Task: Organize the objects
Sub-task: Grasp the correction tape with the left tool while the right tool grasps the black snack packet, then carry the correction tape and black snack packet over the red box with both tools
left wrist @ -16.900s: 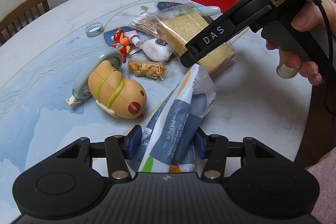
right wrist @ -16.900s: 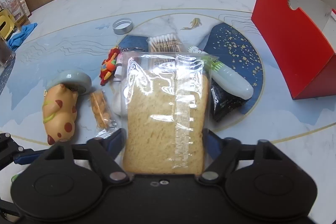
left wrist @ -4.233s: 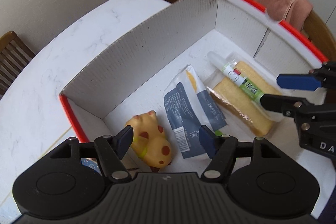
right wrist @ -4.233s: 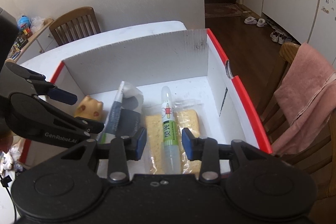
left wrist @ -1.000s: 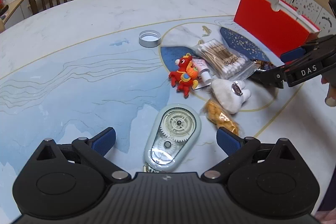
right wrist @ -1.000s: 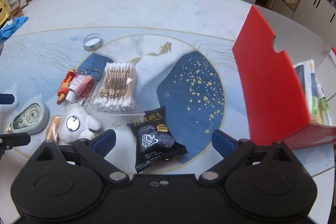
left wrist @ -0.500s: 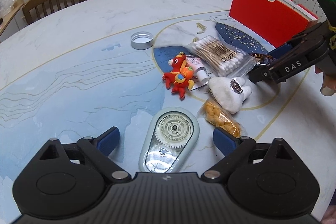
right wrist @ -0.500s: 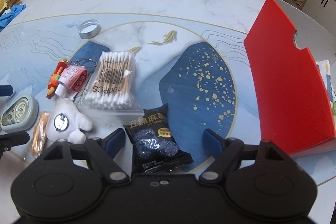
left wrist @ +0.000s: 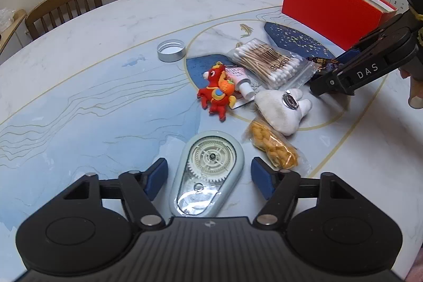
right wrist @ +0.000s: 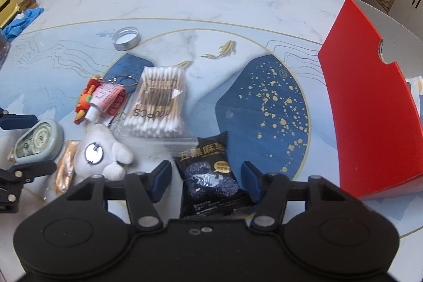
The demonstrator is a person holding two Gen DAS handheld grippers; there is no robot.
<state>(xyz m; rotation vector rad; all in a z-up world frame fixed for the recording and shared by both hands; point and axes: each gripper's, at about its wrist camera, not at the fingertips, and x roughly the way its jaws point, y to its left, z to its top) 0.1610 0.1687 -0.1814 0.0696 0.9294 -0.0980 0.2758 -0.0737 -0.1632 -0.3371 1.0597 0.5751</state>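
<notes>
Partway, by my reading: red box already holds some items, only edges visible past its wall. Still loose ahead of the jaws: cotton swab bag, plush toy, red keychain, peanut packet, metal lid. Left gripper jaws open, straddling the tape dispenser, not touching. Right gripper likewise open around the black snack packet. Versus half a second ago: both sets of jaws have narrowed noticeably and come closer over their targets.

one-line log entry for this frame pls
left gripper: open, straddling tape dispenser | right gripper: open, straddling black snack packet | neither gripped yet | red box: right of pile
</notes>
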